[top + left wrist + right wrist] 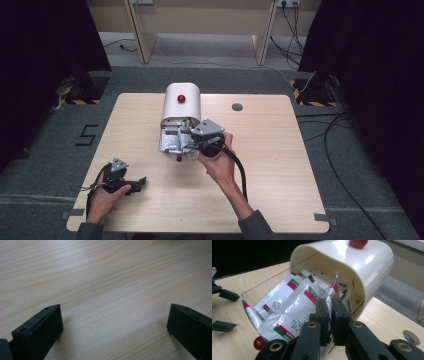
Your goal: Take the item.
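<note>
sachet [294, 312]: foil pkt, light, floppy, slick; it lies in the open front of the white box [181, 102], mid-table. You take it by the sealed edge.
right gripper [329, 312]: jaws pinched shut on that sachet's edge.
left gripper [134, 184]: jaws wide apart, holding nothing, low over bare table [105, 277].
in the way: neighbouring sachets overlap it, clear flap w/ red knob [258, 343] just below; you may drag extras out.

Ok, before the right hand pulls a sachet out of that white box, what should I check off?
1. Right tongs shut on a sachet: ok, the edge sits between the pads.
2. One sachet alone pinched: cannot tell.
3. White box lid up, front open: ok.
4. Left tongs open, over bare table: ok.
5. Left hand steadying the box: not ok, it is apart from it.
</note>
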Demonstrator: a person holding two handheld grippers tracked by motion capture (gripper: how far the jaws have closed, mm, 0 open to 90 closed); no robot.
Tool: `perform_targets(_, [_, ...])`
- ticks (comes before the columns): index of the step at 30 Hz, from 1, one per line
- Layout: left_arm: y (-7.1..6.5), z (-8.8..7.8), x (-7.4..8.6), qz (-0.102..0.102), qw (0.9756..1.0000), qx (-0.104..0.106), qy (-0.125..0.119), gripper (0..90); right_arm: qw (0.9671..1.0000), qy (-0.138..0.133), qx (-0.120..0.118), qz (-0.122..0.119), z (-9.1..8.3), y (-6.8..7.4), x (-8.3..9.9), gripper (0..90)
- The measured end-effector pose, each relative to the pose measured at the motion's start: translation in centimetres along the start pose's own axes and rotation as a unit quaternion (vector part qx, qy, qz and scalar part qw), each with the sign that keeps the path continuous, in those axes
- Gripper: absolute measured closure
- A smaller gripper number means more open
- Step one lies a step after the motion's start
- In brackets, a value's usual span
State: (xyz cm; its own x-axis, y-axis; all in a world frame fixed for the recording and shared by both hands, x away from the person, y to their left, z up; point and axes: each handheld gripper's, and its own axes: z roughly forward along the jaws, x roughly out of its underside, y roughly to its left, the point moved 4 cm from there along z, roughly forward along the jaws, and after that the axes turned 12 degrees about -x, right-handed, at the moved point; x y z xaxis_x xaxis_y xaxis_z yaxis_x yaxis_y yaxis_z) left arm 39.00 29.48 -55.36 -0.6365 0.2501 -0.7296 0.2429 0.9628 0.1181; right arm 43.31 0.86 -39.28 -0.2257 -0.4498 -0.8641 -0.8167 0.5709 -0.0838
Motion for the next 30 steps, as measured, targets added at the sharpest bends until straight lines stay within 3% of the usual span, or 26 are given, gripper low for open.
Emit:
perform_targets(17, [0.0,0.0,0.0,0.000,1.0000,0.000,0.001,0.0,0.9992,-0.036,-0.007,-0.016,-2.0,0.3,-1.3,87.1])
perform_targets(30, [0.0,0.0,0.0,0.000,1.0000,0.001,0.001,0.0,0.9980,-0.061,-0.014,-0.002,-4.2,-0.5,-1.5,87.3])
